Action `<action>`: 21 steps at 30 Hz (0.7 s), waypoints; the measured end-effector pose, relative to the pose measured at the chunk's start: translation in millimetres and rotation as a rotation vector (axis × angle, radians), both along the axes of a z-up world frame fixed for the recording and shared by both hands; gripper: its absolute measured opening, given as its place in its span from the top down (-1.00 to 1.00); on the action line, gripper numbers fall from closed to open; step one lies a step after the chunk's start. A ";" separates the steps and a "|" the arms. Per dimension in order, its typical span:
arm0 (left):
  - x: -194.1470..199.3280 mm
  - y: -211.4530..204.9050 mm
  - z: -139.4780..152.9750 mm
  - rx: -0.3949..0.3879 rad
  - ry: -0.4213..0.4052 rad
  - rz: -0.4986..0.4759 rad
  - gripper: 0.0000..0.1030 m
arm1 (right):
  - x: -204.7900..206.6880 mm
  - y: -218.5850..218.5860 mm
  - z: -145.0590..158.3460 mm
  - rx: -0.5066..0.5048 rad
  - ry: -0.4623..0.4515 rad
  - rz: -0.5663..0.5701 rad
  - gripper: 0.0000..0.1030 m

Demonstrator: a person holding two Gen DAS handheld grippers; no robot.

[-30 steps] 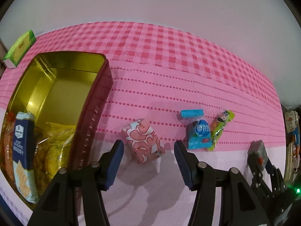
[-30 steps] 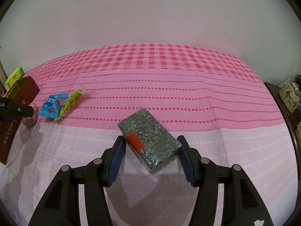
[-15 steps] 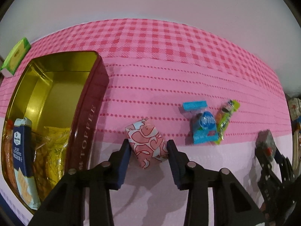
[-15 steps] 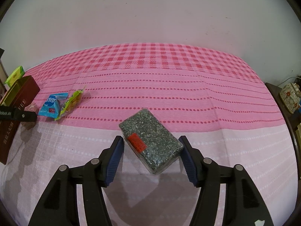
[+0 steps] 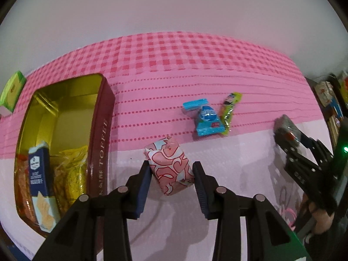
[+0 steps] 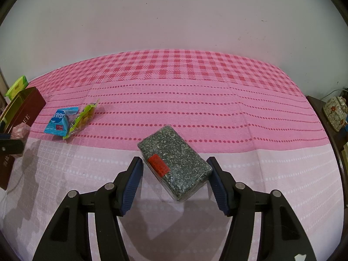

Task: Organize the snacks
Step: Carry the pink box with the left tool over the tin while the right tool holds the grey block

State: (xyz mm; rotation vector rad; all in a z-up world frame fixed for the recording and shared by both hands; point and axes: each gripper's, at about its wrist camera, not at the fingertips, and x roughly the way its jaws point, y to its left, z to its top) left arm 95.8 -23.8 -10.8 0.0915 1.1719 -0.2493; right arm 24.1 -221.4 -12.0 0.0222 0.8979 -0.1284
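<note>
While the open toffee tin (image 5: 104,130) is sitting at the far left of the pink cloth (image 5: 195,65), with a blue cracker box (image 5: 40,182) and yellow bags (image 5: 71,174) lying inside it, the left gripper (image 5: 171,171) is working just to the right of its dark red wall. Its two blue pads are standing narrowly apart and pressing on both sides of a pink-and-white patterned packet (image 5: 169,167), which is sticking out beyond the fingertips toward the cloth's dotted stripes. Whether the packet is lifted clear of the cloth or resting on it I cannot tell.

Further right, a blue triangular snack (image 5: 206,119) and a green wrapped bar (image 5: 229,111) are lying side by side, touching, well apart from either gripper.

Further right again, the right gripper (image 6: 175,176) is pointing down at a dark speckled block (image 6: 176,163) wrapped in clear film with a red label. The block is lying slantwise between the fingers, its near end reaching back between the pads. The right pad is touching the block's right corner; the left pad is standing just beside its left edge, with a thin gap showing, so the jaws are about half open and not clearly gripping. In the left wrist view the same block (image 5: 287,128) is showing at the tips of the right gripper, at the right edge of the cloth.
</note>
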 end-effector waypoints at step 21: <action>10.9 106.1 52.7 0.077 -0.137 0.117 0.24 | 0.1 0.9 0.1 -0.001 0.002 0.000 -0.13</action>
